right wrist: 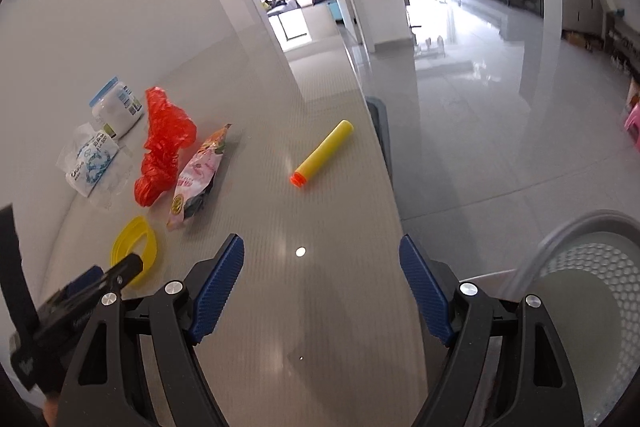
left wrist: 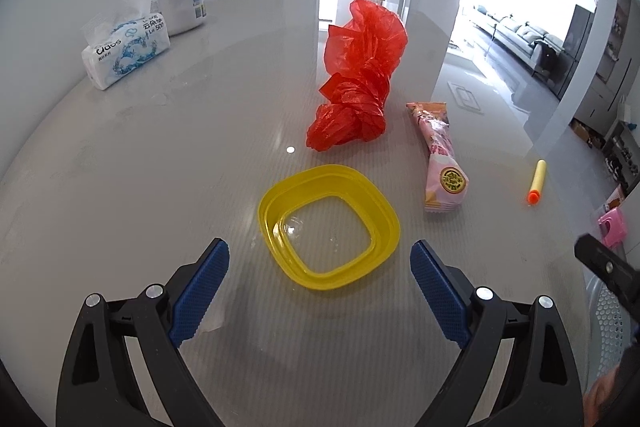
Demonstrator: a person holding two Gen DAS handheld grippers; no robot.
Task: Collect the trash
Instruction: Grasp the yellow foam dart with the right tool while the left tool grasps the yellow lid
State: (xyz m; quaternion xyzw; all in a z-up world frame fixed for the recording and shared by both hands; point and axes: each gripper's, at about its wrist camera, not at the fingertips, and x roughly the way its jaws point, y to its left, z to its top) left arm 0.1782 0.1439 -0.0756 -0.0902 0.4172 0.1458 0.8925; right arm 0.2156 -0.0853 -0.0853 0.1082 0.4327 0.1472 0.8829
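Observation:
A yellow plastic ring-shaped lid (left wrist: 328,227) lies on the grey table just ahead of my left gripper (left wrist: 320,255), which is open with nothing between its fingers. Beyond it lie a crumpled red plastic bag (left wrist: 360,79) and a pink snack wrapper (left wrist: 440,155). A yellow foam dart with an orange tip (right wrist: 322,153) lies ahead of my right gripper (right wrist: 322,251), also open and empty over bare table. The right wrist view shows the lid (right wrist: 134,249), red bag (right wrist: 162,147) and wrapper (right wrist: 198,175) to its left.
A tissue pack (left wrist: 124,47) and a white jar with a blue lid (left wrist: 178,5) stand at the far left of the table. A white mesh bin (right wrist: 592,287) stands off the table's right edge. A pink stool (left wrist: 612,227) sits on the floor.

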